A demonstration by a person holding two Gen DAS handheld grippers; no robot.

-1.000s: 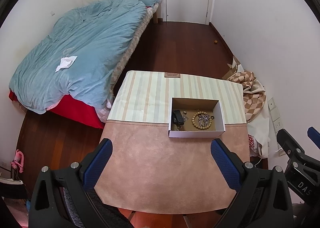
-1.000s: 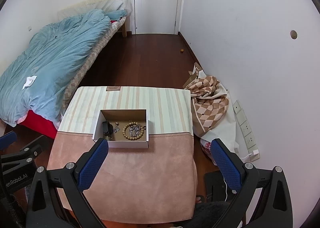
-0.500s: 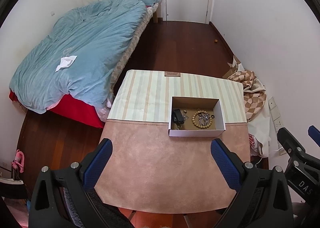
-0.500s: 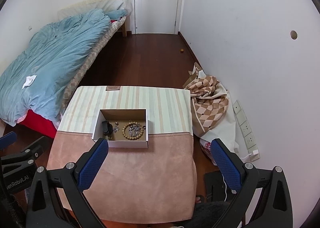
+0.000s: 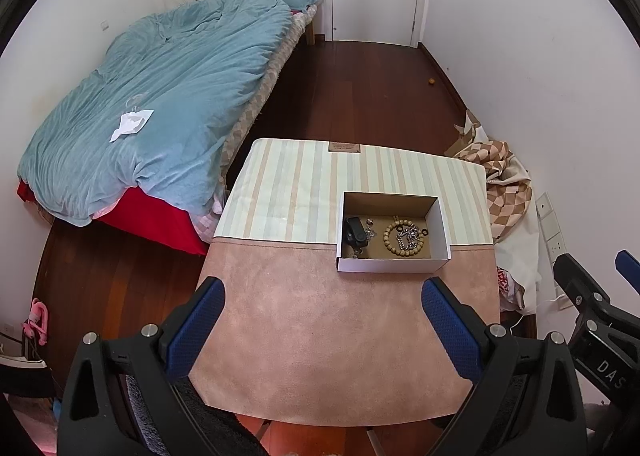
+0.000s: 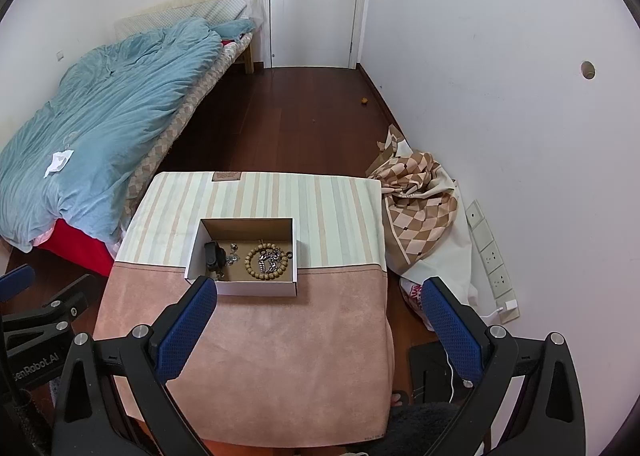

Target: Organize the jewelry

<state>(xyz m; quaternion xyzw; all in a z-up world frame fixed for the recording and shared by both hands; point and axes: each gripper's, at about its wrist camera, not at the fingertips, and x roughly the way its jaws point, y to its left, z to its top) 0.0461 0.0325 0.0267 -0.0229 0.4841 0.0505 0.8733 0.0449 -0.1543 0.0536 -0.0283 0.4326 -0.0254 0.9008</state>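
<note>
Left gripper [image 5: 322, 312] hung spread wide and empty over the pink near half of the table [image 5: 328, 356], the jewelry box [image 5: 394, 265] sat ahead holding bead bracelet [image 5: 403, 242] and chain, right gripper [image 6: 318, 306] likewise spread, empty.

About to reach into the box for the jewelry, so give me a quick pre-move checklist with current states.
1. left gripper open, nothing between the fingers: ok.
2. right gripper open and empty: ok.
3. Cardboard box open-topped, flat on the table: ok.
4. Bead bracelet free to lift: not ok, a metal chain lies in its ring.
5. Black item identified: cannot tell.
6. Path to box unobstructed: ok.
</note>
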